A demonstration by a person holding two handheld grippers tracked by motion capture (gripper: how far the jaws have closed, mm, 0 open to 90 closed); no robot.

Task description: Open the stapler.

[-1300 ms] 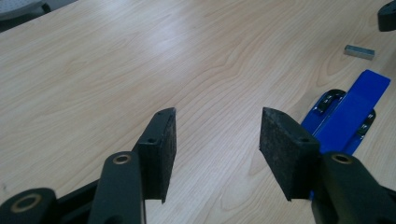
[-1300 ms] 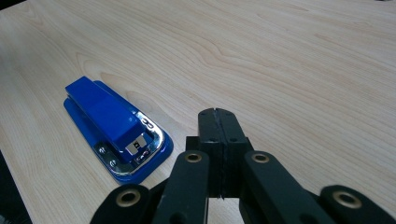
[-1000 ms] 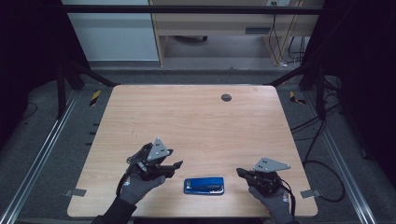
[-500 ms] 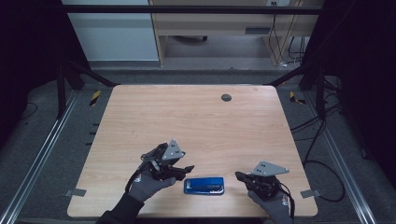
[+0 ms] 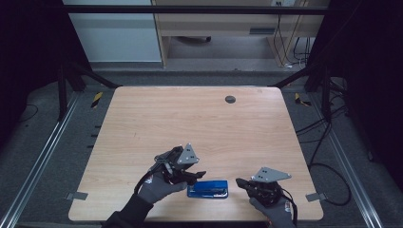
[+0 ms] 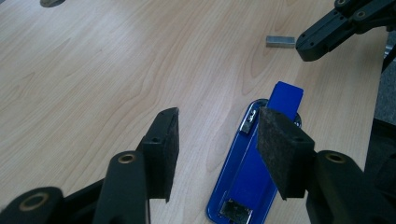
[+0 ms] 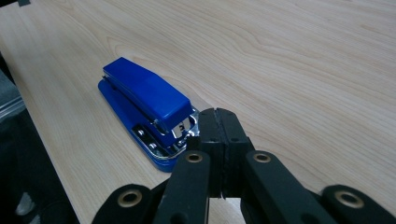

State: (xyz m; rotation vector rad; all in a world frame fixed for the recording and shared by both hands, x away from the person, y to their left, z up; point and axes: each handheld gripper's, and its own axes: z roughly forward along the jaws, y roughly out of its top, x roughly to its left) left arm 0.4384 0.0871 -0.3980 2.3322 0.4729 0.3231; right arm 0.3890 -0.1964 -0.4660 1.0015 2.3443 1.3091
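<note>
The left gripper stands with its jaws apart over the near end of the blue stapler; they have just been closing a little, and the foam-faced pads do not yet press on it. No grasp is made; seizing and working the stapler remain, by this reading. The right gripper rests just beside the stapler's chromed nose with its jaws together on nothing. The stapler, glossy painted metal, lies flat near the front edge of the pale wood-grain table. A small grey metal block lies well beyond.
</note>
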